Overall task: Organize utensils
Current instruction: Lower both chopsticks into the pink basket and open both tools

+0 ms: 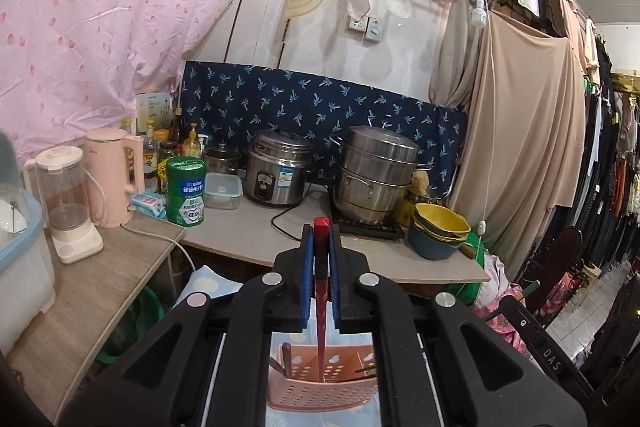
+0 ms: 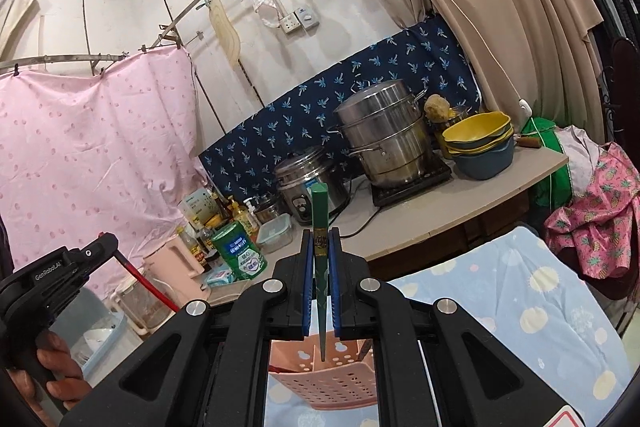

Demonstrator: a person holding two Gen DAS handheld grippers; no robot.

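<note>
The left tongs [image 1: 321, 247] pinch a red chopstick [image 1: 321, 291] at the centre of the left wrist view, its tip pointing down over a pink perforated basket [image 1: 324, 379] at the bottom centre. The right tongs [image 2: 321, 251] pinch a green chopstick [image 2: 320, 267] above the same basket [image 2: 324, 383]. The basket sits on a blue patterned cloth [image 2: 500, 299]. Beyond, the bench [image 1: 240, 231] carries a rice cooker [image 1: 278, 169], a steamer pot [image 1: 376, 179] and stacked bowls [image 1: 440, 231].
</note>
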